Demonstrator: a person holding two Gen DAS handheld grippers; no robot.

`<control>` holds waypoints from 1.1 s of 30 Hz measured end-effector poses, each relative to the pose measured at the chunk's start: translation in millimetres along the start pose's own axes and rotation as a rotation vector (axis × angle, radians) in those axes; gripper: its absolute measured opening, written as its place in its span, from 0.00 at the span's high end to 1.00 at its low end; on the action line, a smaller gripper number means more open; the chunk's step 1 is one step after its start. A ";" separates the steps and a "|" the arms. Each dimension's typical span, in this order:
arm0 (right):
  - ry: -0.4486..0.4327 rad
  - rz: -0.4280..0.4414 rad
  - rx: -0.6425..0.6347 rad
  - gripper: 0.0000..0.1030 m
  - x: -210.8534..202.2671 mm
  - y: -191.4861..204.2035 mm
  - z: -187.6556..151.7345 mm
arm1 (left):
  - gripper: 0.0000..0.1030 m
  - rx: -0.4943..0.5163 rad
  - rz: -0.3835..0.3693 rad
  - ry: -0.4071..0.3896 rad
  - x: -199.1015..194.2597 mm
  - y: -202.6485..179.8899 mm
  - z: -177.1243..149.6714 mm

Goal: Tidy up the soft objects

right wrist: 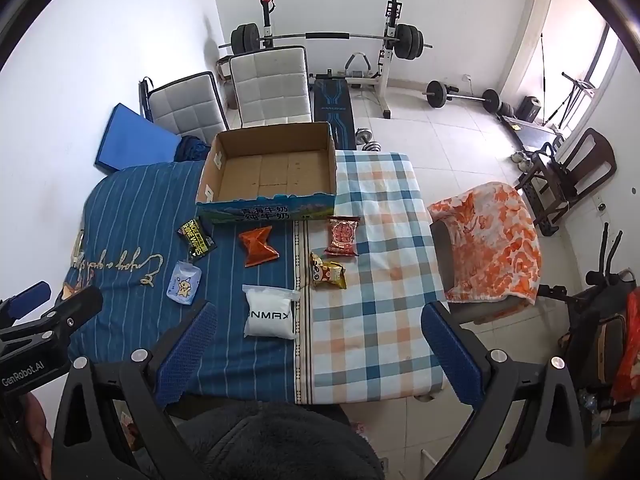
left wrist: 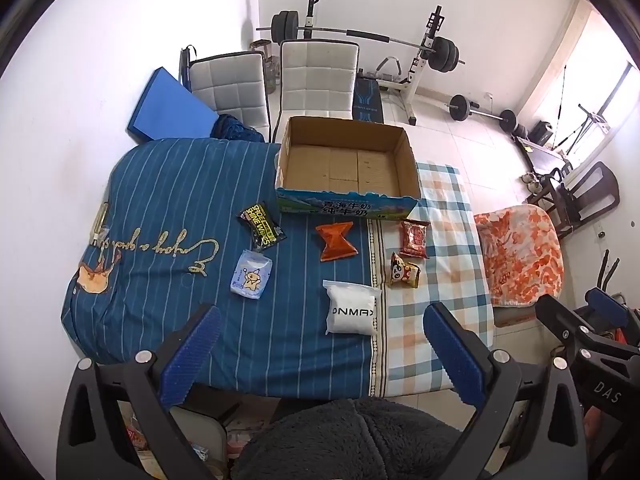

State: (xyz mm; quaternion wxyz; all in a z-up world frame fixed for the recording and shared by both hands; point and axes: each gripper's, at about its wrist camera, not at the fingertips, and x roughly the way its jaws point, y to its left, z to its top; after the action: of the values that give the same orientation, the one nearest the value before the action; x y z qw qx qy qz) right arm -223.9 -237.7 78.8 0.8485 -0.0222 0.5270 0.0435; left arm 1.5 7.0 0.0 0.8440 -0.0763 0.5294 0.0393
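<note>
Left wrist view showed the left tool (left wrist: 320, 354) spread wide and empty above the table's (left wrist: 168, 208) near edge; the right tool (right wrist: 320, 354) was equally spread, holding nothing. Six soft packets lay loose before the empty cardboard box (left wrist: 348, 196): the white ONMAX pouch (left wrist: 351, 314) nearest, then the panda snack (left wrist: 405, 271), orange packet (left wrist: 335, 242), red packet (left wrist: 415, 239), blue pouch (left wrist: 251, 276) and black wipes sachet (left wrist: 262, 226). Starting with the nearest pouch seemed wise: straddle its middle, pinch gently, lift clear before moving boxward.

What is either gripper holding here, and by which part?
Nothing. The left gripper and right gripper are both open and empty, above the table's near edge; the white pouch lies untouched.
</note>
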 end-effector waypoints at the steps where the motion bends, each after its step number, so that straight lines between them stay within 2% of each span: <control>1: -0.002 0.001 0.000 0.00 0.6 -0.6 -0.7 | 0.00 0.001 0.002 -0.004 -0.7 0.3 0.4; 33: -0.025 0.005 -0.007 0.00 -15.8 0.2 8.1 | 0.00 0.019 0.023 -0.040 -15.6 -0.7 3.6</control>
State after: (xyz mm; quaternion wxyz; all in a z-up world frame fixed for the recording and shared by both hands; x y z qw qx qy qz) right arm -223.6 -237.6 96.6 0.8548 -0.0230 0.5163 0.0479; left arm -2.0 7.1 15.7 0.8545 -0.0615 0.5137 0.0454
